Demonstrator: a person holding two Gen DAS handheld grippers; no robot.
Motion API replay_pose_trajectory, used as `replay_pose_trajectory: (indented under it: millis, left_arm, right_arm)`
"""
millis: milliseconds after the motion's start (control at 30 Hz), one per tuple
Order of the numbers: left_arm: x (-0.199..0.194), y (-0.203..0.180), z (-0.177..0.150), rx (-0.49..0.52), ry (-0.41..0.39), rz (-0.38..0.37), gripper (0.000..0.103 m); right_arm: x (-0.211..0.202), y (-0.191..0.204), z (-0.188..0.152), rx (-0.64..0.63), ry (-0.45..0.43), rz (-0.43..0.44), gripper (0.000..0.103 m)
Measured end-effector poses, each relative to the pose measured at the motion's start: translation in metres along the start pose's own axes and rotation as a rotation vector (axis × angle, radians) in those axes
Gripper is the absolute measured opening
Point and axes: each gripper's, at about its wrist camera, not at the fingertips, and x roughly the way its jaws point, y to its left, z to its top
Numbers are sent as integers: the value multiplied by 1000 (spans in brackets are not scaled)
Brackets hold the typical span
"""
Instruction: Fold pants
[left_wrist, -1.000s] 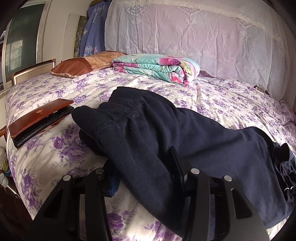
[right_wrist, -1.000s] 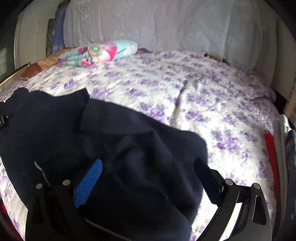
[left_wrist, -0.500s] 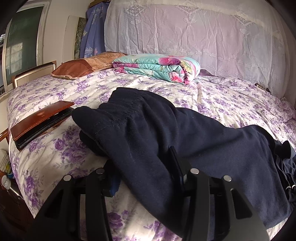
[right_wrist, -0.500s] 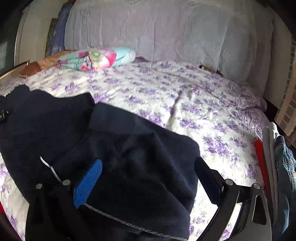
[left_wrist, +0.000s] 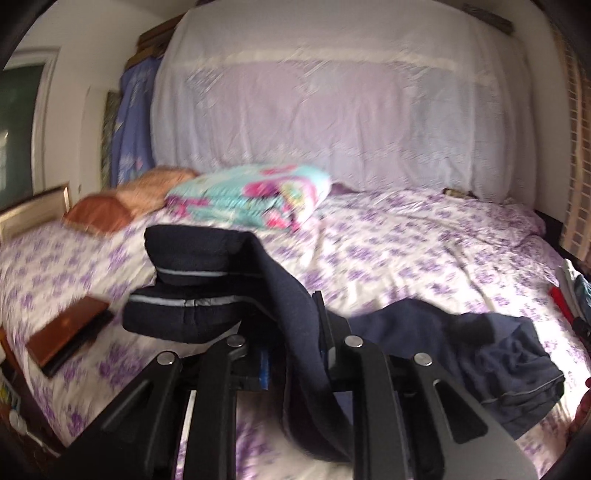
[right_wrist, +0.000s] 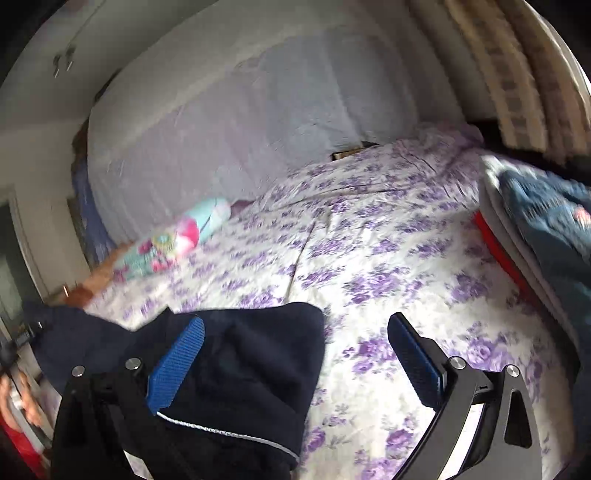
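Nearest us, our left hand-held gripper (left_wrist: 291, 354) had just clamped its jaws on a fold of the dark navy pants (left_wrist: 280, 295), whose cuffed ends stood lifted above the bed (left_wrist: 424, 243) while the rest trailed across the purple-flowered sheet to the right. Our right hand-held gripper (right_wrist: 295, 354) stood with jaws wide apart, pants cloth draped over its left finger, the right finger bare. Left of the pants lay a brown case (left_wrist: 70, 332). Beyond, a folded floral quilt (left_wrist: 255, 195) rested near the white curtain (left_wrist: 332, 122).
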Motion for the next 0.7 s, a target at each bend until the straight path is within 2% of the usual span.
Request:
replay_pose_trajectory:
  millis: [67,167,233,267,367,400,467,533,600,700]
  left_arm:
    - [-7,-30,11,70,-46,-32,16]
    - [-18,-90,19,209,-100,-114,16]
    - [-21,-143,9,332,-87,-194,17]
    - [-17,-173,-3,419,-48,-222,18]
    - [5,-242,-54,621,109,-304,32]
    - [7,-254,-68,660,134,-310,40]
    - [-3,-264,-87,703,115,-336,51]
    - [-25,-259,-89,703,29,-363,89]
    - [-44,-244,-83,691,-46,-379,93]
    - [-48,-220,-70,657,-66,-348,94]
  right_arm:
    - [-3,-40,-2,206,-14,56,100]
    - [12,-82,-10,455,36,109,100]
    - [13,-81,-10,451,18,122,100]
    - [13,-75,-10,425,17,113,100]
    - [20,-62,-10,357,53,110,100]
    - [19,-62,-11,351,62,119,100]
    - [17,-63,-10,362,55,125,100]
    - [15,-65,-10,369,42,132,100]
    - [15,-64,-9,352,41,126,100]
    - [6,-50,-7,264,15,109,100]
